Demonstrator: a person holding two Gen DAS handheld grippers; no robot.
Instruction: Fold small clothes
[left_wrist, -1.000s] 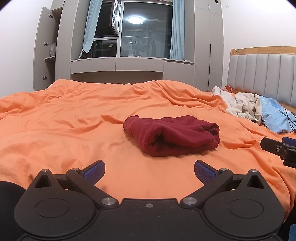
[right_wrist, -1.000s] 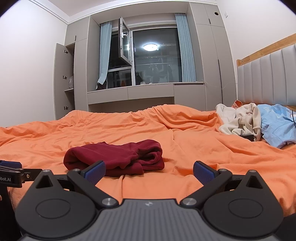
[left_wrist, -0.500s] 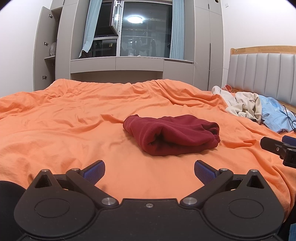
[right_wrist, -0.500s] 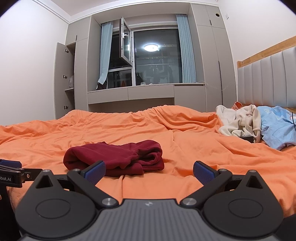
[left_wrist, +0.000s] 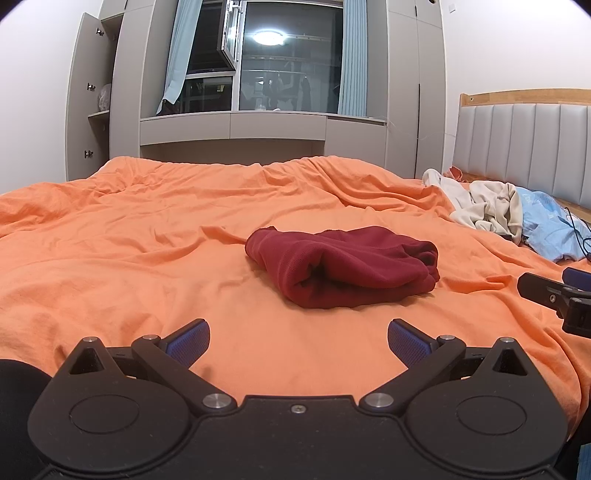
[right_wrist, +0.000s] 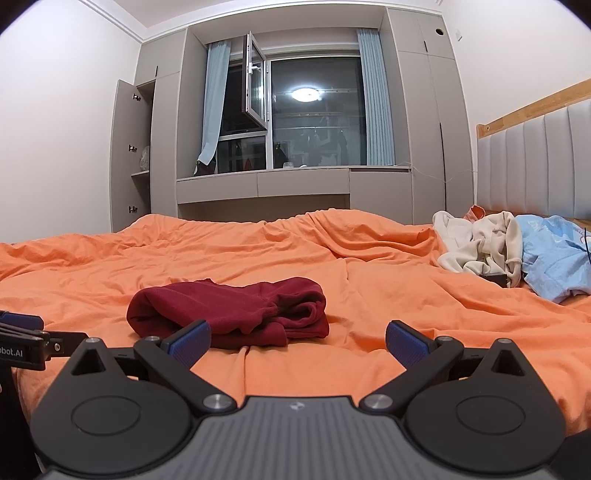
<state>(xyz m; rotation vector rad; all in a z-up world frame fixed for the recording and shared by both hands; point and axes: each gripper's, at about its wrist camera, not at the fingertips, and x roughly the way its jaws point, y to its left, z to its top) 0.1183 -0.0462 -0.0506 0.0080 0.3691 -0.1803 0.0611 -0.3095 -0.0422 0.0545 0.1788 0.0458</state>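
Note:
A dark red garment (left_wrist: 347, 267) lies folded into a thick bundle on the orange bed cover (left_wrist: 129, 258). My left gripper (left_wrist: 298, 341) hovers just short of it, open, with nothing between its blue pads. In the right wrist view the same red garment (right_wrist: 229, 314) lies ahead and to the left. My right gripper (right_wrist: 297, 341) is open and empty, its left pad in line with the bundle's near edge. The right gripper's tip (left_wrist: 554, 291) shows at the far right of the left wrist view, and the left gripper's tip (right_wrist: 26, 341) at the left edge of the right wrist view.
A heap of cream clothes (right_wrist: 480, 251) and a light blue garment (right_wrist: 554, 266) lie by the padded grey headboard (right_wrist: 535, 166) at the right. A dark cable (left_wrist: 580, 236) crosses the blue garment. Grey cabinets and a window (right_wrist: 314, 118) stand beyond the bed.
The right wrist view has tilted up a little, so the room sits lower in frame. The red garment and left gripper have stayed put.

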